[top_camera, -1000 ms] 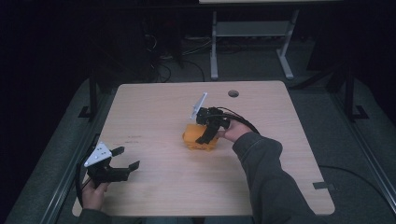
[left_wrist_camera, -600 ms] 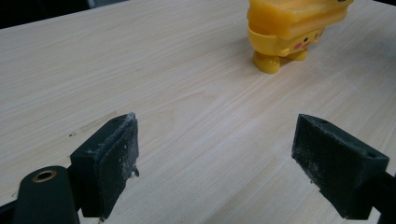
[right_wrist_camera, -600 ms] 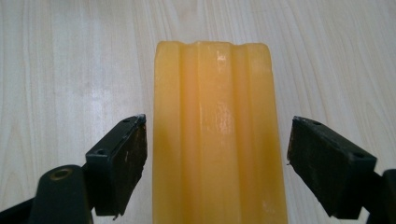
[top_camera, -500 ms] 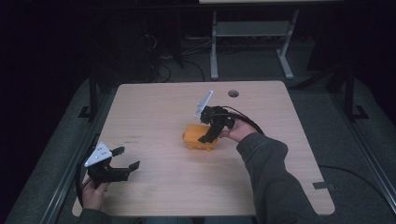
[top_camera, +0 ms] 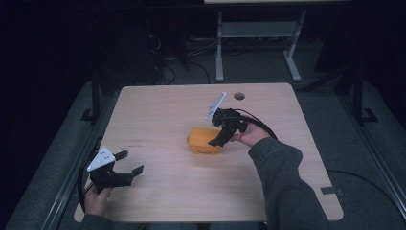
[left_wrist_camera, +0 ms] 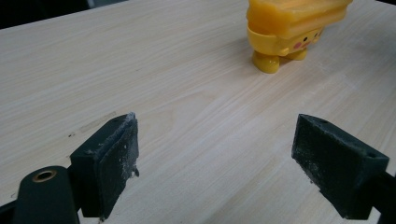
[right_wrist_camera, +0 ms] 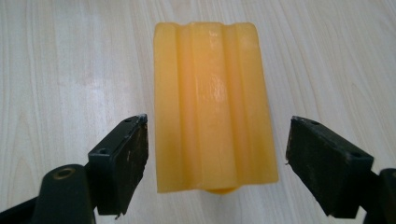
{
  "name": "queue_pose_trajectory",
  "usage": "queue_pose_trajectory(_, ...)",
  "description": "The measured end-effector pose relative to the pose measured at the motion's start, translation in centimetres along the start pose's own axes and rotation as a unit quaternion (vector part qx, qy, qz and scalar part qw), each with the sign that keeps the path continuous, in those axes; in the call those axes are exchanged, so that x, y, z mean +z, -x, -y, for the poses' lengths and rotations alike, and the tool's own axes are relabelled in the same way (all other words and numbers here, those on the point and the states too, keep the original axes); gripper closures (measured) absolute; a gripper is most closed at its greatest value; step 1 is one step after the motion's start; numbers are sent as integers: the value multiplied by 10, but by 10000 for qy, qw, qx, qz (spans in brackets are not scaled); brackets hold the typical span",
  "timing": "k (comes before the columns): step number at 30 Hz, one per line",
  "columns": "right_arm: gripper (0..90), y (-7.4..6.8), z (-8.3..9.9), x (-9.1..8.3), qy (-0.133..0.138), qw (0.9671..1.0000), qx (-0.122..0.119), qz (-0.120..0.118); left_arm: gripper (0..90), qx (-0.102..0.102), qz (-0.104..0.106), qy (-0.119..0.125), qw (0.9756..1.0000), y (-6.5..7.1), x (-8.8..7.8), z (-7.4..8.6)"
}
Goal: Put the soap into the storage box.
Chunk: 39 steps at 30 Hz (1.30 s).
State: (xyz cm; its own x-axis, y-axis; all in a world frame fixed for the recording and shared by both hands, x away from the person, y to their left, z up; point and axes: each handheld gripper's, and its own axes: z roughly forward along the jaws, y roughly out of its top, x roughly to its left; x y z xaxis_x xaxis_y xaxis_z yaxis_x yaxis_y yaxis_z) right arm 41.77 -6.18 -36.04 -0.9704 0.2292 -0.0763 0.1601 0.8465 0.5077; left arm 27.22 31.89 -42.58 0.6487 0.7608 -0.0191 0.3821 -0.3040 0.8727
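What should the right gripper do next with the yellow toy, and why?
Probably lower a little and close. In the right gripper view the right gripper is open, its jaws on either side of the yellow toy and not yet touching it. The left gripper is open too, far off near the table corner.

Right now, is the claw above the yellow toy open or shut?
Open. The right claw has both black jaws spread wide, either side of the yellow toy, with gaps showing, not squeezing it.

Dim lab or test room. Pale wood-laminate desk (top_camera: pixel 158 115) with a cable hole (top_camera: pixel 239 96), standing on grey carpet (top_camera: pixel 62 158). Loose cables (top_camera: pixel 165 72) on the floor behind it. White metal frame legs (top_camera: pixel 219 48) of a second desk at the back.
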Motion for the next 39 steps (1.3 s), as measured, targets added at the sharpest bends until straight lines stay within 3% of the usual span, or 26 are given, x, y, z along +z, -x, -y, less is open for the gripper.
queue_pose_trajectory(39,207,-7,49,-28,136,9989,421,175,141,13,-13,-24,10000,0,0,0)
